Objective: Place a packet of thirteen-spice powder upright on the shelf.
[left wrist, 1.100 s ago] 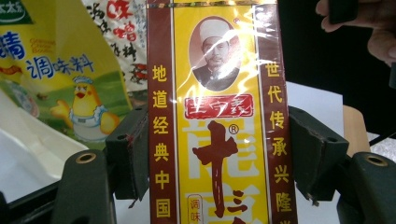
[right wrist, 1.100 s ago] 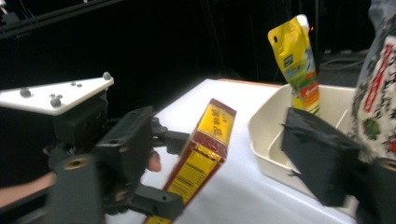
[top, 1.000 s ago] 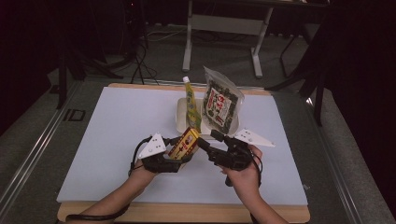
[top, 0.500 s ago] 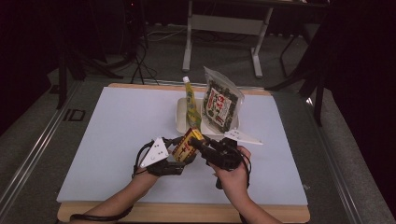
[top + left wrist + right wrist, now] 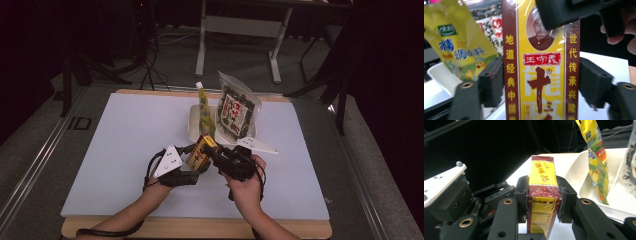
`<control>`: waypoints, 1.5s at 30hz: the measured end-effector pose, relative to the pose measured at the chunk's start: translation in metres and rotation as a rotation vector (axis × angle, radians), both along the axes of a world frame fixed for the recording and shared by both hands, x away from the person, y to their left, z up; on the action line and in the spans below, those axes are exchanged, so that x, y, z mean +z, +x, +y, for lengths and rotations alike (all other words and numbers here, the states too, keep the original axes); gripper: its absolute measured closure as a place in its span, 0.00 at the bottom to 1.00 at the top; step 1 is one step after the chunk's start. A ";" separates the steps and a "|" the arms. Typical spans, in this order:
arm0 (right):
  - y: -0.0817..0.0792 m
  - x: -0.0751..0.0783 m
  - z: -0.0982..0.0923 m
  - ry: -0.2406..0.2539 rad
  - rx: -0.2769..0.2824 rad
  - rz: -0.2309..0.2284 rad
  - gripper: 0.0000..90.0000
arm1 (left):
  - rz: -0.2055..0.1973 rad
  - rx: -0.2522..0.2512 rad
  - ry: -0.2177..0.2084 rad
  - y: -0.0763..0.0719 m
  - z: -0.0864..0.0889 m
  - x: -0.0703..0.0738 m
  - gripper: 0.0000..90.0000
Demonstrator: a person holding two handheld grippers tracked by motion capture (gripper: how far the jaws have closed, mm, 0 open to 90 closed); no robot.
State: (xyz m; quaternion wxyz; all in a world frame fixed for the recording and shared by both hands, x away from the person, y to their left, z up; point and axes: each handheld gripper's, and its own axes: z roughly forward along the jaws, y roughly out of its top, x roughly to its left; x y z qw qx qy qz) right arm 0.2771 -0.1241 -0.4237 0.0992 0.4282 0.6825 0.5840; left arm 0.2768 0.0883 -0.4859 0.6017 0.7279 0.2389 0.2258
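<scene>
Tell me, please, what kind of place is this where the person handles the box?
Probably a recording studio or lab bench, not a kitchen. A white work table stands among dark curtains, with equipment stands and cables on the floor behind. The groceries, a white tray and a spice box, look staged.

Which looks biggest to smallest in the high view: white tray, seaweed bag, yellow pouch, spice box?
1. white tray, though the packs hide much of it
2. seaweed bag
3. yellow pouch
4. spice box, partly hidden by the grippers

The pouch and box look close in size, so their order is unsure.
</scene>
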 end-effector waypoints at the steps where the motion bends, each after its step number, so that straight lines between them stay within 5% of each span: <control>1: 0.000 0.000 0.001 -0.008 -0.010 -0.010 0.75 | 0.011 0.006 0.003 0.001 0.001 0.000 0.29; 3: 0.004 0.000 0.002 -0.010 -0.018 -0.002 0.75 | 0.036 0.027 0.003 0.003 0.003 0.001 0.19; 9: 0.011 -0.001 0.011 -0.102 -0.067 -0.083 0.75 | 0.094 0.085 0.025 0.005 0.014 0.000 0.09; 26: 0.054 0.008 0.053 -0.191 -0.225 -0.205 0.75 | 0.236 0.286 0.009 -0.003 0.060 -0.018 0.02; 35: 0.083 0.002 0.070 -0.229 -0.307 -0.194 0.75 | 0.212 0.294 0.024 -0.005 0.061 -0.020 0.02; 45: 0.086 -0.004 0.095 -0.282 -0.356 -0.276 0.75 | 0.185 0.293 0.029 -0.008 0.059 -0.020 0.02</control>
